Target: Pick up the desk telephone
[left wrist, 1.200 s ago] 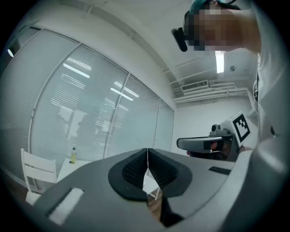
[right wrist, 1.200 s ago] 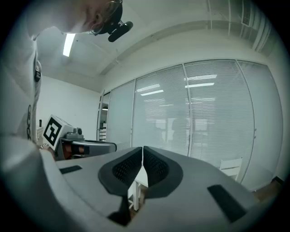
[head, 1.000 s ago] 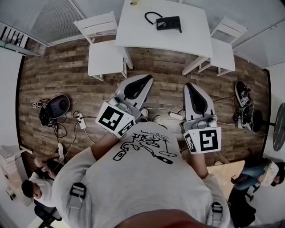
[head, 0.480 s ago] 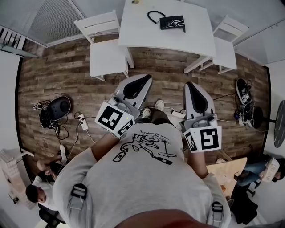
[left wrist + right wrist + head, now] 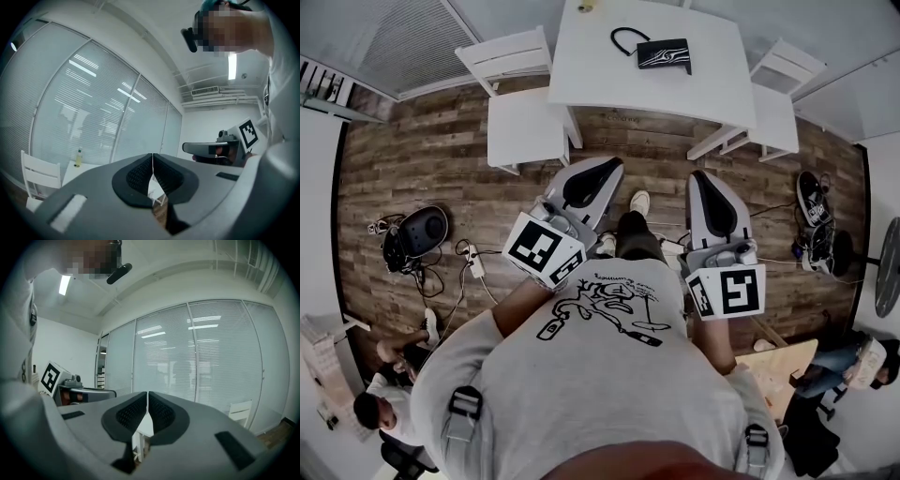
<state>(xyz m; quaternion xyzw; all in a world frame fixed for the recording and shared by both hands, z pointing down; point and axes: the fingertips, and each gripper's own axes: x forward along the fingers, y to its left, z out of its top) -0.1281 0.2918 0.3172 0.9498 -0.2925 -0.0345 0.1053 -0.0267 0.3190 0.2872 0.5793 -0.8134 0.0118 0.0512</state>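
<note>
The black desk telephone (image 5: 664, 53) lies on the white table (image 5: 600, 80) at the top of the head view, its cord looping to its left. My left gripper (image 5: 612, 165) and right gripper (image 5: 697, 178) are held side by side in front of my chest. They point level toward the table, well short of it. Both are shut with nothing between their pads. In the left gripper view the left gripper (image 5: 152, 161) has its jaws touching. The right gripper (image 5: 148, 399) looks the same in the right gripper view. Neither gripper view shows the telephone.
White chairs stand at the table's left (image 5: 525, 122) and right (image 5: 773, 112). A small bottle (image 5: 586, 6) is on the table's far edge. On the wooden floor lie a power strip with cables (image 5: 473, 262), a round black device (image 5: 417, 230) and shoes (image 5: 811, 197). People sit at lower left (image 5: 370, 408) and lower right (image 5: 862, 361).
The table and telephone have drifted slightly nearer in the head view as I step toward them, one foot now forward. Both grippers stay shut and level.
</note>
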